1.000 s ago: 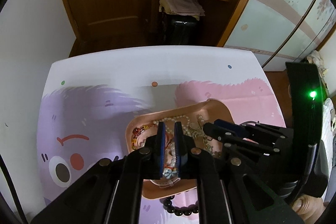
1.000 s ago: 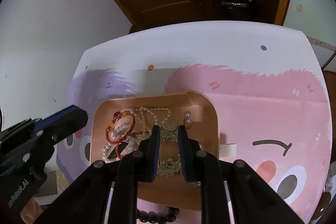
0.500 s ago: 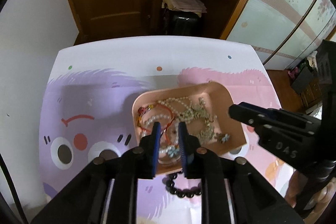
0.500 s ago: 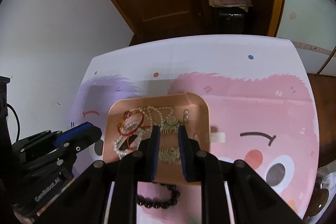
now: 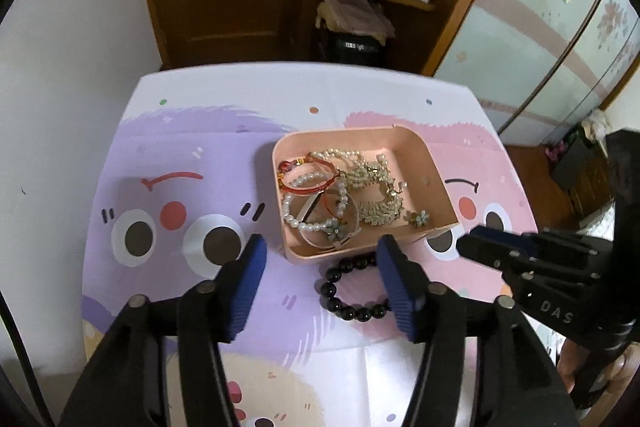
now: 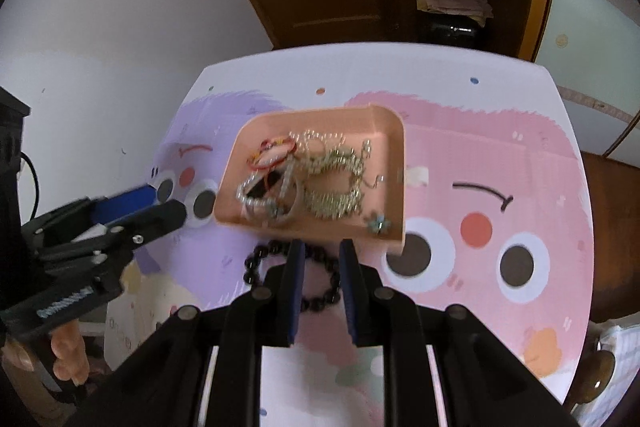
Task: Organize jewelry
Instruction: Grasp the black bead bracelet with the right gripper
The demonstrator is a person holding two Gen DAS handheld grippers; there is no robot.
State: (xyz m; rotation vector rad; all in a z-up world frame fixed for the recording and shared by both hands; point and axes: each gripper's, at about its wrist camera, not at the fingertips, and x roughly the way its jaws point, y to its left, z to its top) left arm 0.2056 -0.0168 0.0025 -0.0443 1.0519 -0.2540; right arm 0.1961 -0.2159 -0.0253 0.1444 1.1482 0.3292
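We look down from two hand-held claws onto a desk [image 5: 304, 91] covered by a cartoon mat with purple and pink faces. A shallow pink tray [image 5: 436, 171] sits near the middle of the desk. Inside it lies a tangle of jewelry: a pearl bracelet [image 5: 310, 223], a red cord bracelet [image 5: 308, 183], a gold chain piece [image 5: 380, 203] and a small flower-shaped piece [image 5: 418, 217] at the tray's near right corner. A black bead bracelet [image 5: 348, 287] lies on the mat just outside the tray's near edge, touching or nearly touching it.

Our left claw [image 5: 320, 279] hangs above the desk with its blue-padded jaws spreading apart, released and empty; through the gap we see the black bead bracelet lying on the mat below.

Our right claw [image 6: 322, 283] hovers over the same bracelet with its jaws narrowly apart and nothing pinched between them. A person's fingers [image 6: 68, 351] show at the left claw's handle.
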